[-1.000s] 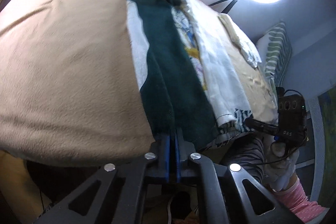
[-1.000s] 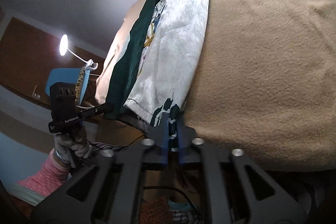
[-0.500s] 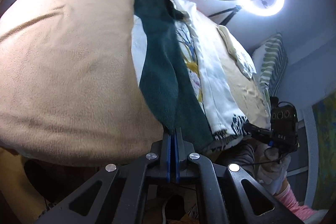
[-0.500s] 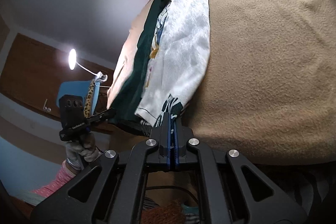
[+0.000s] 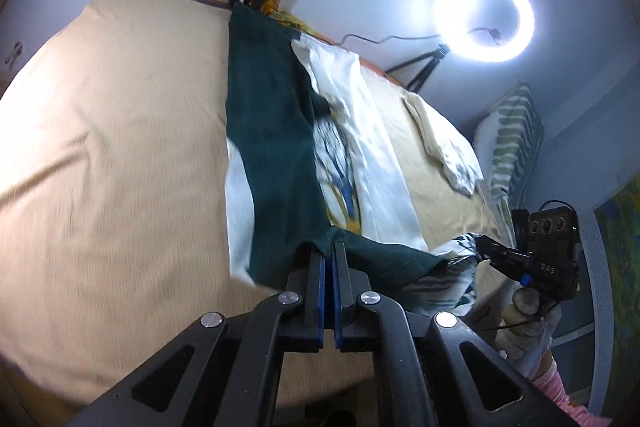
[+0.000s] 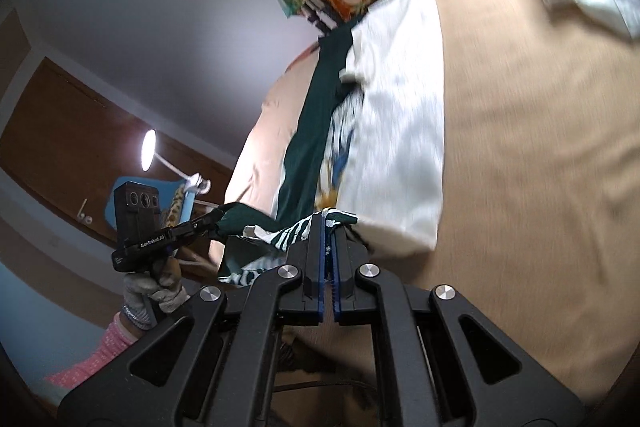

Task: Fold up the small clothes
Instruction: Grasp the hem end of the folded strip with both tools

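Observation:
A small garment (image 5: 276, 155), dark green and white with a yellow and blue print, lies stretched along a beige bed (image 5: 112, 155). My left gripper (image 5: 328, 247) is shut on its green hem corner, which is raised off the bed. My right gripper (image 6: 328, 223) is shut on the other near corner, a green-striped white hem (image 6: 292, 231). The lifted near edge hangs between both grippers, while the rest of the garment (image 6: 396, 147) stays on the bed. In the left wrist view the right gripper (image 5: 486, 245) shows at right; in the right wrist view the left gripper (image 6: 214, 221) shows at left.
A second white cloth (image 5: 444, 143) lies on the bed to the right of the garment. A ring light (image 5: 484, 17) on a tripod and a striped pillow (image 5: 516, 143) stand past the bed. A desk lamp (image 6: 150, 155) and a wooden wardrobe (image 6: 60, 139) are on the other side.
Both grippers have risen and lifted the garment's near hem off the bed edge. The near part of the garment now bends upward and towards the far end.

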A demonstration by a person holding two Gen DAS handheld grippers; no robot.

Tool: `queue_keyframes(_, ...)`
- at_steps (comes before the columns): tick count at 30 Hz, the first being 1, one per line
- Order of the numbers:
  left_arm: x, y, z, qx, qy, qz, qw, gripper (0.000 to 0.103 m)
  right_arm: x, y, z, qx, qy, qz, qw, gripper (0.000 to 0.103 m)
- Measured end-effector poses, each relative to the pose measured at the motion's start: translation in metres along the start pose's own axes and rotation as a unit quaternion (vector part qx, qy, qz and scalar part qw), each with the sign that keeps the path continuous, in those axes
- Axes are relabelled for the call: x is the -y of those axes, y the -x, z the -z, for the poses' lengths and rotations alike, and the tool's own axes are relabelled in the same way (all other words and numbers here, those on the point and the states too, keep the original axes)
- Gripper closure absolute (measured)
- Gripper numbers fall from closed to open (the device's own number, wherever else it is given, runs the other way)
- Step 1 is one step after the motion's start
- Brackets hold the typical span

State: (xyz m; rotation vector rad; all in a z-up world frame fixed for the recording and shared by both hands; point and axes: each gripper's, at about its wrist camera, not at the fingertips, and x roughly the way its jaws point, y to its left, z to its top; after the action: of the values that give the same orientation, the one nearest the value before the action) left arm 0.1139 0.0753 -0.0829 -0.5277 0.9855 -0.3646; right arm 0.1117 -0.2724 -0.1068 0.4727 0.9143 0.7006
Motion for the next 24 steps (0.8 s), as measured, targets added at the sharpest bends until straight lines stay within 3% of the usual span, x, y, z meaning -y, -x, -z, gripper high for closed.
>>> queue_keyframes(10, -0.026, -0.054, -0.062, 0.012, 0.02, -0.028, 0.9993, 0.103, 0.023, -0.045, -0.068, 0.006, -0.012, 0.06, 0.998, 0.099)
queue_keyframes(16, -0.038, -0.08, -0.075, 0.007, 0.019, -0.053, 0.9984, 0.103, 0.043, -0.073, -0.086, -0.011, -0.017, 0.093, 0.995, 0.099)
queue_keyframes(19, -0.044, -0.083, -0.081, 0.012, 0.023, -0.066, 0.9974, 0.096, 0.05, -0.081, -0.09, -0.013, -0.023, 0.103, 0.994, 0.099)
queue_keyframes(20, -0.046, -0.082, -0.082, 0.015, 0.027, -0.071, 0.997, 0.084, 0.052, -0.081, -0.091, -0.012, -0.026, 0.106, 0.994, 0.098)
queue_keyframes(21, -0.048, -0.079, -0.083, 0.023, 0.03, -0.073, 0.9966, 0.079, 0.054, -0.08, -0.092, -0.012, -0.029, 0.108, 0.994, 0.095)
queue_keyframes(23, -0.047, -0.07, -0.082, 0.032, 0.023, -0.075, 0.9964, 0.079, 0.056, -0.075, -0.092, -0.012, -0.027, 0.109, 0.994, 0.072)
queue_keyframes(24, -0.046, -0.067, -0.082, 0.033, 0.016, -0.075, 0.9965, 0.079, 0.053, -0.068, -0.09, -0.005, -0.017, 0.109, 0.994, 0.07)
